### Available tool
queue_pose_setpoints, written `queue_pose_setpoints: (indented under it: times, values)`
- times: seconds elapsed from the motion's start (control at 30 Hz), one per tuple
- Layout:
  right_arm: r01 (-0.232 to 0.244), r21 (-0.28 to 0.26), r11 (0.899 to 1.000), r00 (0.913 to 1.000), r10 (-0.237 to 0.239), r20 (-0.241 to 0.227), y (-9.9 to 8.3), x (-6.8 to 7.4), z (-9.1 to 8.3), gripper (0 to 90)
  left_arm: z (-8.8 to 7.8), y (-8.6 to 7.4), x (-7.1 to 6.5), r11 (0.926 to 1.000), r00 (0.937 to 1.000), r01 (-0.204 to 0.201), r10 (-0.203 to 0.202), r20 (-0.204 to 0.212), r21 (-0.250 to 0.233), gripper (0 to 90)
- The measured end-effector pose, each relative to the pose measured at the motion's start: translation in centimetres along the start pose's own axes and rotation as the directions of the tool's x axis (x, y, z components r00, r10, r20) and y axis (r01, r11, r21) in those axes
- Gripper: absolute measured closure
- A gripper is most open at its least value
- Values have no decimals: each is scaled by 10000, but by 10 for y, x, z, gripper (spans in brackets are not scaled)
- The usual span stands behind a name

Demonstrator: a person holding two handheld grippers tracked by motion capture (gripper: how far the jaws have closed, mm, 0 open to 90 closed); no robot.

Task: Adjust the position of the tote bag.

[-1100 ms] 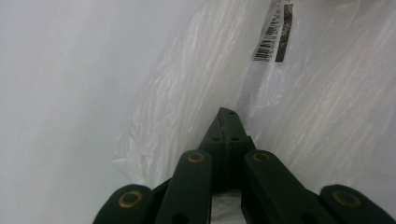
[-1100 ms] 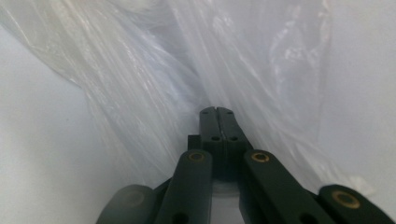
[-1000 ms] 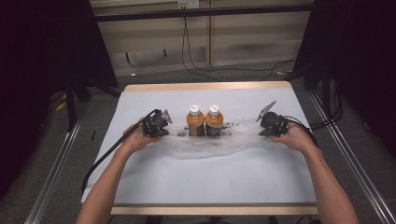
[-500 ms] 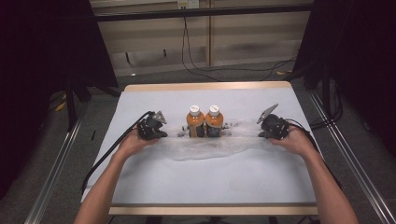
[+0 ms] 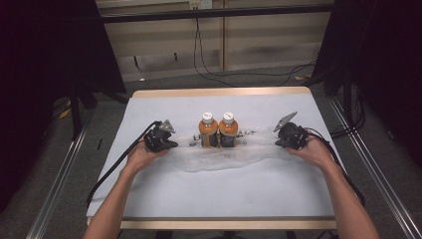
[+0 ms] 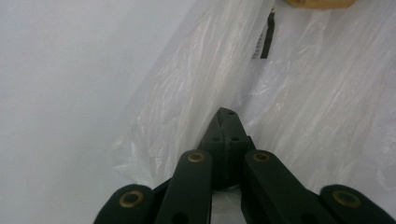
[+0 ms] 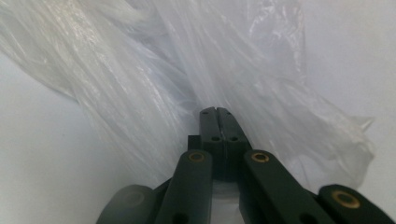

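Two orange bottles with white caps [image 5: 208, 132] [image 5: 228, 130] stand side by side mid-table on a clear plastic bag [image 5: 219, 157] that lies spread flat between my hands. My left gripper [image 5: 171, 144] is at the bag's left end, and the left gripper view has its jaws [image 6: 227, 116] shut with a ridge of the bag's film [image 6: 303, 93] pinched at the tip. My right gripper [image 5: 277, 141] is at the bag's right end. Its jaws [image 7: 215, 113] are likewise shut on gathered film [image 7: 140, 70]. An orange bottle's base [image 6: 317, 3] peeks in at the top of the left gripper view.
A white cloth covers the table [image 5: 224, 199], whose wooden edge [image 5: 219, 92] runs along the far side. A black cable [image 5: 117, 164] trails from the left gripper over the near left edge. Metal rails [image 5: 59, 179] flank the table on the floor.
My left gripper has drawn slightly left and toward the near edge, keeping hold of the bag's end. The right gripper and the bottles have stayed where they were.
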State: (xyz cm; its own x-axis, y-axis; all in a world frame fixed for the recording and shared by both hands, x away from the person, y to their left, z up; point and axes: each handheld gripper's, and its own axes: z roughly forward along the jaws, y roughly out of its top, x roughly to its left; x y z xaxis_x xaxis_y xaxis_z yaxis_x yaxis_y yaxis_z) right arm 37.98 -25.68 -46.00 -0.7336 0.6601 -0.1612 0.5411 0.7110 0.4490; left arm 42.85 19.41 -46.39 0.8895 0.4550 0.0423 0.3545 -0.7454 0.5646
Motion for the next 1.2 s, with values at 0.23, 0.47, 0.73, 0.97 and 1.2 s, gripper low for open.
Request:
queue_pose_setpoints:
  times: [0.23, 0.47, 0.73, 0.97, 1.2]
  values:
    - [-556, -1604, 9855, 9964, 446, -715, 1, 0, -14, 900, -18, -2, -3, 9868, 9982, 534, -487, 340, -1528, 900]
    - [-789, -2499, 9651, 9930, 541, -1049, 6, 6, -28, 900, -35, 1, -14, 9693, 9974, 498, -359, 621, -2407, 884]
    - [-735, -3251, 9428, 9895, 281, -1421, 26, 11, -41, 900, -53, 9, -22, 9481, 9955, 628, -371, 876, -3116, 900]
    - [-599, -3485, 9354, 9842, -29, -1769, 66, 19, -33, 900, -33, 40, -50, 9373, 9841, 370, 260, 1755, -3465, 900]
    - [-655, -3481, 9352, 9809, -38, -1947, 94, 25, -16, 900, -10, 66, -72, 9427, 9752, 67, 677, 2108, -3335, 900]
